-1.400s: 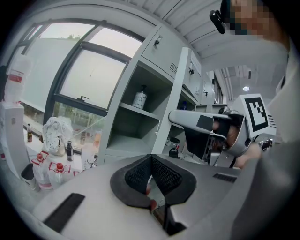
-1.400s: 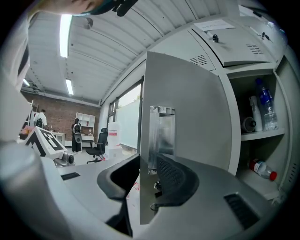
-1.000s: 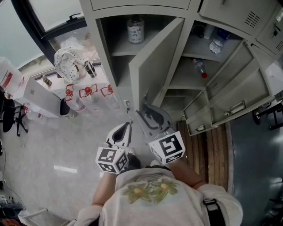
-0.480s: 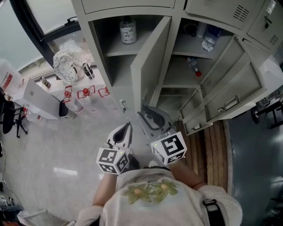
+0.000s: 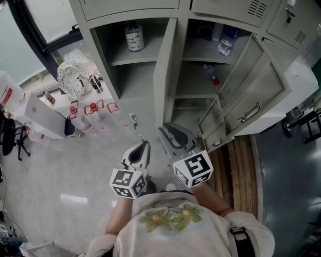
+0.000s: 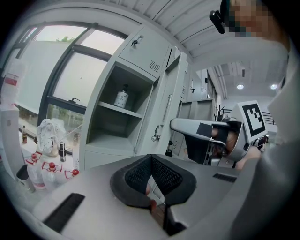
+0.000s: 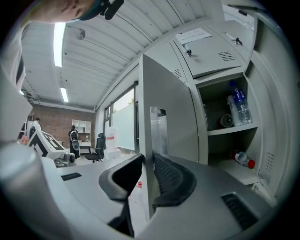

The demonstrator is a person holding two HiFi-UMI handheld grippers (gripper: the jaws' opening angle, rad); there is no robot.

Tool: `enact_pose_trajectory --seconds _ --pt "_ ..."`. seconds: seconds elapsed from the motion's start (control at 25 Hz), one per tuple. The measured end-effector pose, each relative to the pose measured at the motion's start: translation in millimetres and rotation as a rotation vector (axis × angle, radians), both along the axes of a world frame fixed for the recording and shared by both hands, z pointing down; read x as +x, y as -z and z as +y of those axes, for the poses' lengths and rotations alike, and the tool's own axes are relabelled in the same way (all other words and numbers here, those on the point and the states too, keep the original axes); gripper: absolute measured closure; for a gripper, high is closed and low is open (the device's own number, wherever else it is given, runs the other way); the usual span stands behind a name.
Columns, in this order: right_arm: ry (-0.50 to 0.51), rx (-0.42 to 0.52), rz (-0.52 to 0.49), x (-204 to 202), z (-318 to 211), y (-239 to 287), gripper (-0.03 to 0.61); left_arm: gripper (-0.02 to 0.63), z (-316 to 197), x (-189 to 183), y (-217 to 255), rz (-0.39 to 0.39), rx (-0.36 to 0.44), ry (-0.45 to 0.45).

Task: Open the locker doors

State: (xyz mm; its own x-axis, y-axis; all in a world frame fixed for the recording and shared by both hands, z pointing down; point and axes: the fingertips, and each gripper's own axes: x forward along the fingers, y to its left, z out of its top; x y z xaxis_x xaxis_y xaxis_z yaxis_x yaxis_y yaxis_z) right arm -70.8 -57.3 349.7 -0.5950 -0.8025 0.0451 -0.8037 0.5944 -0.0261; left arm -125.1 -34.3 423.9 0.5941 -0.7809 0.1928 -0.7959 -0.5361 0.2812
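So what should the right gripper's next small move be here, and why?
Probably swing the door a little further open. The right gripper has just been closing its jaws, with the door's edge pinched between them, and in the head view the door stands only about square to the front of the locker.

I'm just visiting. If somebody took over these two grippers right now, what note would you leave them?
Left gripper: shut, empty.
Right gripper: its jaws have just been closing and now clamp the free edge of the left locker door, which stands swung out.
Done: that door and the right-hand doors are open.
Left: the top-row doors look shut; probably open them next.
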Motion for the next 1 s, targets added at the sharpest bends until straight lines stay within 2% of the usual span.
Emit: enact_pose_trajectory --seconds 0.44,0.8,1.0 --pt "-0.079 -0.026 -0.008 37.4 10.3 0.4 0.511 0.584 15.7 29.8 3.3 -0.001 0.006 -0.045" --pt "-0.148 -0.032 0.004 63.1 15.2 -0.2 0.537 0.584 29.6 38.4 4.9 -0.006 0.01 -0.066" --pt "-0.152 -0.041 0.0 68.8 21.6 -2.8 0.549 0.584 36.4 41.7 5.5 -0.006 0.012 -0.073"
